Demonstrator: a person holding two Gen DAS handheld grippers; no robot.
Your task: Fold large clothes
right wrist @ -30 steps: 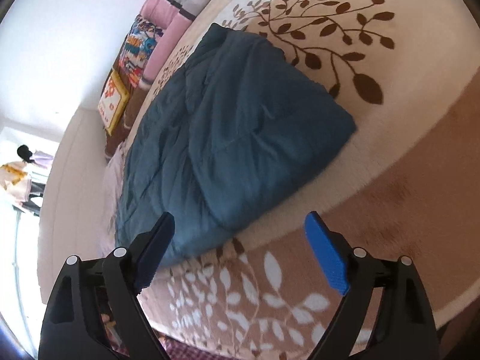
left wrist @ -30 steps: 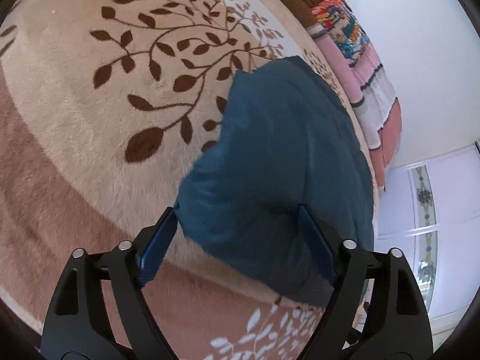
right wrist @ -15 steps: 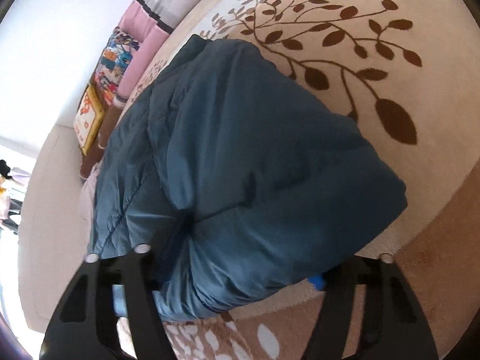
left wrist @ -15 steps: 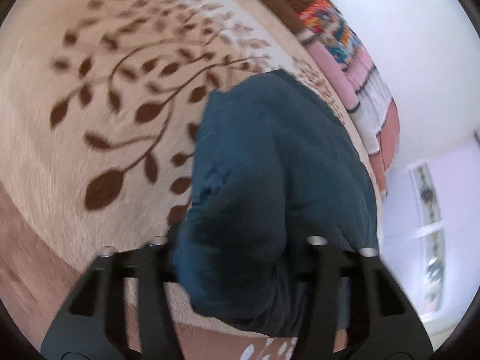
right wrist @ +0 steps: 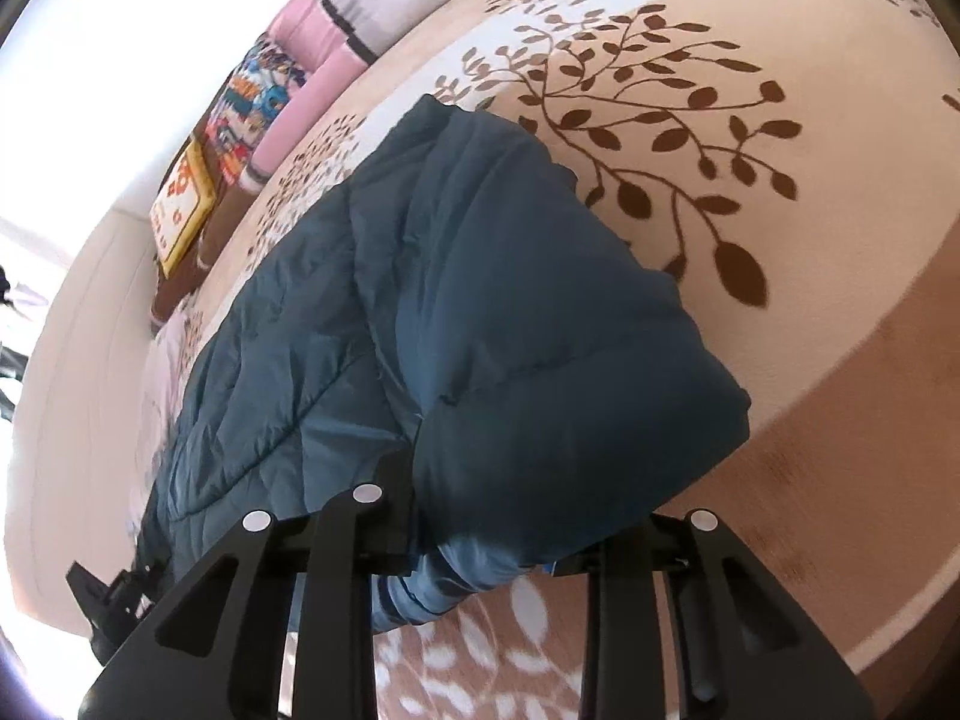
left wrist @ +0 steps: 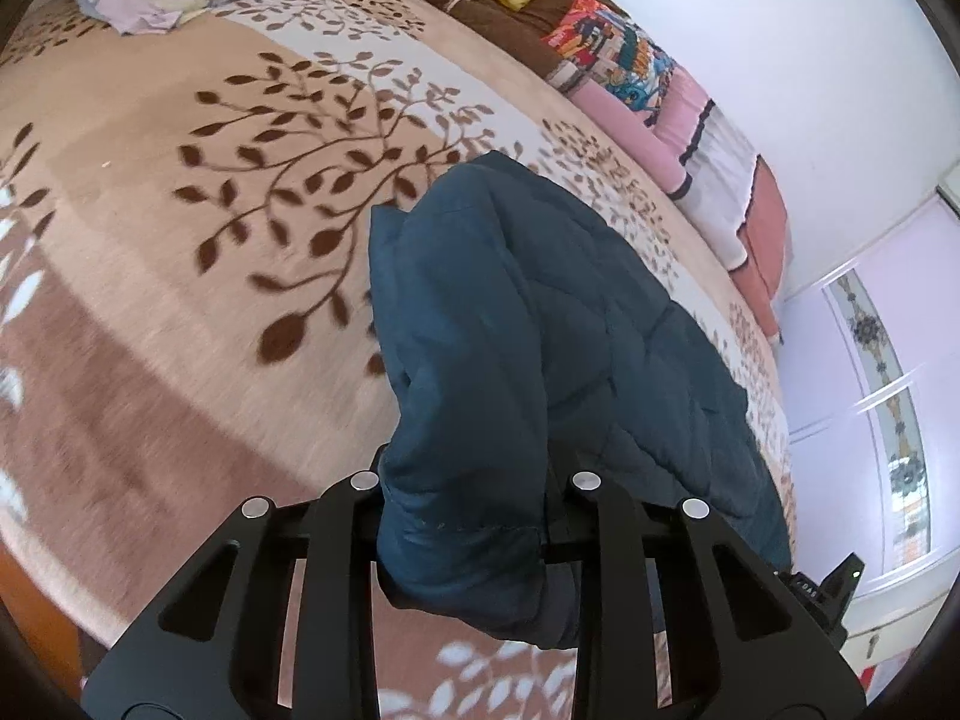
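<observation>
Where both jaws stood wide and empty a second ago, each hand-held gripper has since closed in on the near end of the jacket (left wrist: 540,324). The left hand-held gripper (left wrist: 465,516) is now clamped on a bunched corner; the right hand-held gripper (right wrist: 510,540) pinches the thick padded edge beside it. That likely means the grasp is made and a fold away from the person can begin. The jacket lies on the bed (left wrist: 150,210), stretching from the jaws toward the pillows (left wrist: 690,120).
</observation>
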